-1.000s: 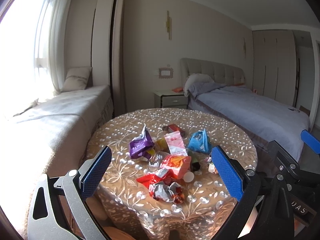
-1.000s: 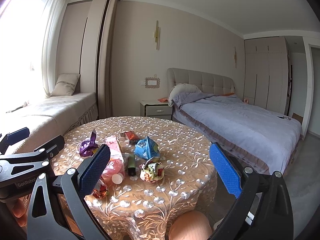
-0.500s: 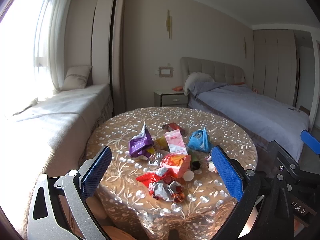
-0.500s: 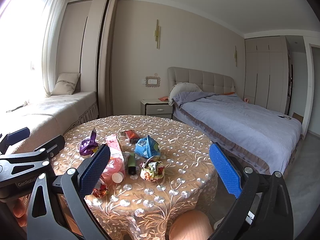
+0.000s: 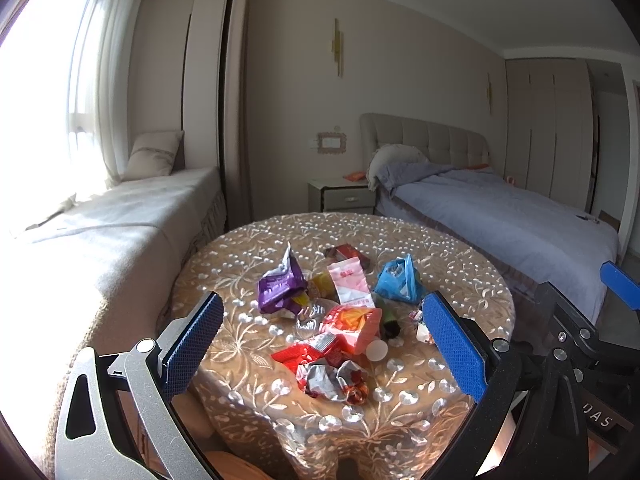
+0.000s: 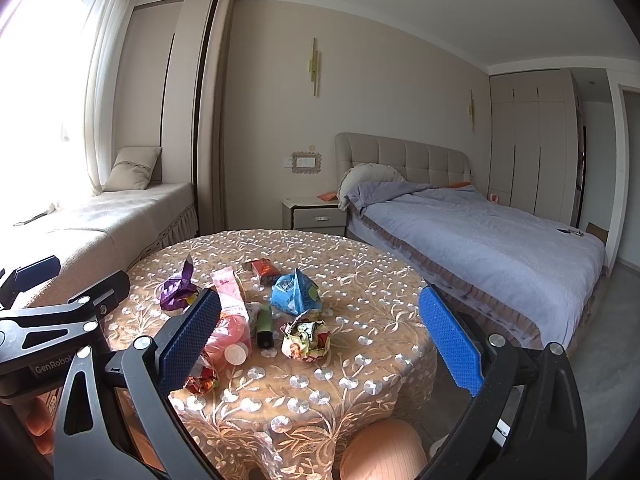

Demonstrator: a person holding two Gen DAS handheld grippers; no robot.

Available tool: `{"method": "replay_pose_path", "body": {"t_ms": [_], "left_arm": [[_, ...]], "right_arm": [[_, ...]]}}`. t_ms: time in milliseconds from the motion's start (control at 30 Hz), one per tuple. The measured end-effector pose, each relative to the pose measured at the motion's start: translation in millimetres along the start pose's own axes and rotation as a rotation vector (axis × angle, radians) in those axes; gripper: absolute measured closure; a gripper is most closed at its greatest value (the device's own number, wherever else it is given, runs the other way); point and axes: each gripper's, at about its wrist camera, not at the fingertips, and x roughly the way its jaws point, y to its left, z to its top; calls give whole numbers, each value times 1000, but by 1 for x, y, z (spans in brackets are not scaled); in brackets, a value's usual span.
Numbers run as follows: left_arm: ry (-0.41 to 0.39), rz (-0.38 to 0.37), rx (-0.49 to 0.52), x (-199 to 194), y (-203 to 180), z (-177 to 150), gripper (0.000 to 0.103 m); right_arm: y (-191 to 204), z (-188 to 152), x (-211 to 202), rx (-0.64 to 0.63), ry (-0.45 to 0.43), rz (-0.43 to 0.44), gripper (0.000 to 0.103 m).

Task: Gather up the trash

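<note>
**Both grippers poised over the trash pile**

The left gripper (image 5: 320,340) and right gripper (image 6: 320,328) hang spread wide and empty above the round table (image 5: 472,280). The trash lies clustered mid-table — purple wrapper (image 5: 280,288), blue bag (image 5: 398,280), crumpled ball (image 6: 306,338). No bin shows. A good first pick is probably the nearest loose piece; pinch a raised fold — not the tablecloth.

Bed (image 6: 480,236), nightstand (image 6: 316,214), perhaps window seat (image 6: 120,216).

We see crumpled wrappers (image 5: 340,376) heaped mid-surface (image 5: 460,280). A purple bag (image 5: 278,290) and blue bag (image 5: 398,282) stand puckered behind them.
</note>
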Motion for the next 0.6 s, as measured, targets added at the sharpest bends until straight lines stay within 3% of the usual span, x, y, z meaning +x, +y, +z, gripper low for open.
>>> {"method": "replay_pose_path", "body": {"t_ms": [600], "left_arm": [[13, 7, 5, 2, -1, -1, 5]], "right_arm": [[0, -2, 1, 0, 11, 5, 4]]}}
